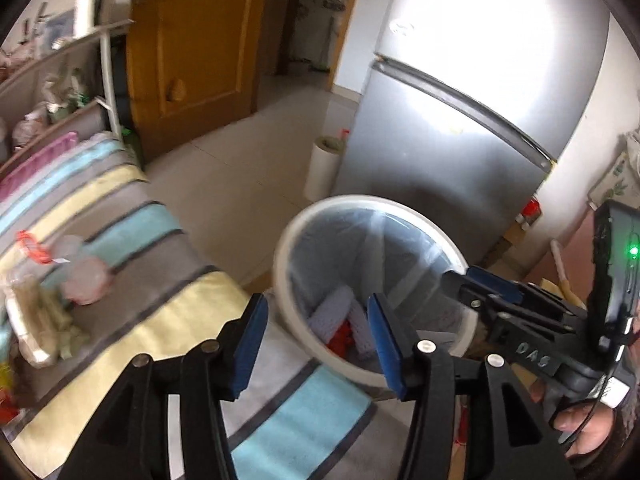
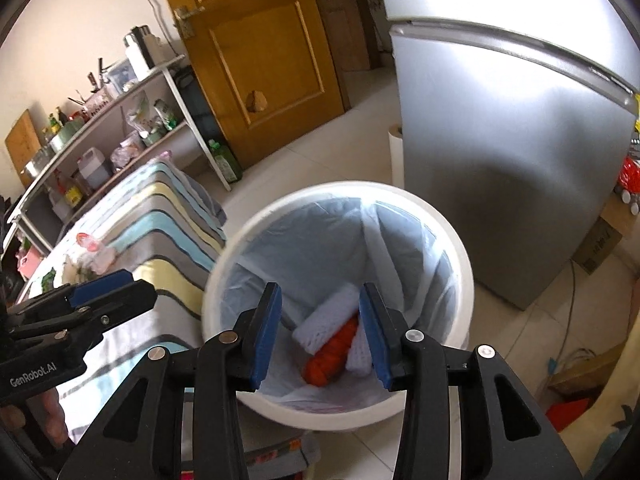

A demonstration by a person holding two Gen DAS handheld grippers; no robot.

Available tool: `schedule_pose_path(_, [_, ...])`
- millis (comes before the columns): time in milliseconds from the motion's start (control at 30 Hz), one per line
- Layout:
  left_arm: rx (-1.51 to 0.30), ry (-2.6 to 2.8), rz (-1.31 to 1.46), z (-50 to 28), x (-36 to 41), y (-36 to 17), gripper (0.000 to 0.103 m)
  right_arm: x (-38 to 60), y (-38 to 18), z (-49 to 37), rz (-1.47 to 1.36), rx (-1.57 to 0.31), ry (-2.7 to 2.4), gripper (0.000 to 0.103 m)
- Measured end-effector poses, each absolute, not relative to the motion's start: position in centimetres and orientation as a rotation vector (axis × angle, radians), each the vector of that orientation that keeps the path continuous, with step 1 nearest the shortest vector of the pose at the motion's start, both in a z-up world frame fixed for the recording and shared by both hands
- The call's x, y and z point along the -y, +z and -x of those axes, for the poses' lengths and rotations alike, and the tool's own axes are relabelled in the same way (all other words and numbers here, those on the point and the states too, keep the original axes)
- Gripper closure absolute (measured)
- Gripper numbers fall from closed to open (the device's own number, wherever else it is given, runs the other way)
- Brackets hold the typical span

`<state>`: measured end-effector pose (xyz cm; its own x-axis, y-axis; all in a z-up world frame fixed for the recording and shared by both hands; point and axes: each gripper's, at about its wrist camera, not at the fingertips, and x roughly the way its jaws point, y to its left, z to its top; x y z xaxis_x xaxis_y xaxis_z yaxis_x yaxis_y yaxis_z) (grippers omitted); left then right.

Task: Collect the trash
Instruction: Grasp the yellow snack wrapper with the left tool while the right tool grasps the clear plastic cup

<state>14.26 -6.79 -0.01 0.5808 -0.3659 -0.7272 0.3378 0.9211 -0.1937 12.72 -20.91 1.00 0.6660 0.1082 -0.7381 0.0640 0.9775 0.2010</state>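
Over the bin: both tools hang above the white trash bin (image 2: pixel 340 412), which stands on the floor against the corner of the striped worktop (image 1: pixel 188 312).
Bin contents: white foam nets (image 2: pixel 326 322) and an orange bundle (image 2: pixel 332 354) lie at the bottom of the liner, below both tools.
Remaining trash: clear wrappers with a red tie (image 1: pixel 60 264) and a crumpled bag (image 1: pixel 36 320) on the worktop, up-left of the left tool (image 1: pixel 316 336), well apart from it.
Nearer side: left tool, by my read; right tool (image 2: pixel 320 332) sits over the bin centre, further from the pile.
Long axis: the pile is loose, no clear axis.
Left tool: jaws spread partway, nothing between the pads.
Right tool: jaws spread partway, empty; the foam shows through the gap, not touched.
Next move: likely a swing left toward the worktop.
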Motion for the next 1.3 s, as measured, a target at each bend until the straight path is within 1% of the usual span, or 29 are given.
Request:
schedule_pose_path(267, [-0.793,-0.286,0.079,-11.8,0.6,1.7,0.045,16.8,3.6,-12.1,-0.191,-0.77,0.114,0.061])
schedule_pose_path(533, [-0.753,-0.13,0.145,-9.1,-7.4,2.2,0.042,10.7,4.0,-12.6,-0.132,-0.762,0.246,0.061])
schedule_pose_path(667, [-0.749,-0.04,0.187,-8.1,-11.5,1.8,0.042,7.4,3.9,-13.0,-0.093,-0.757,0.307,0.061])
schedule_pose_path(1000, [-0.74,0.153,0.287,-5.2,-21.0,0.4,0.037,0.5,3.5,-15.2,-0.005,-0.736,0.447,0.06])
schedule_pose_path(1133, [-0.746,0.202,0.324,-4.4,-23.9,-0.3,0.034,-1.5,2.9,-17.2,0.007,-0.772,0.489,0.057])
schedule_pose_path(1300, [-0.773,0.247,0.36,-4.4,-26.3,-1.5,0.033,-3.3,1.5,-19.7,0.034,-0.822,0.516,0.054])
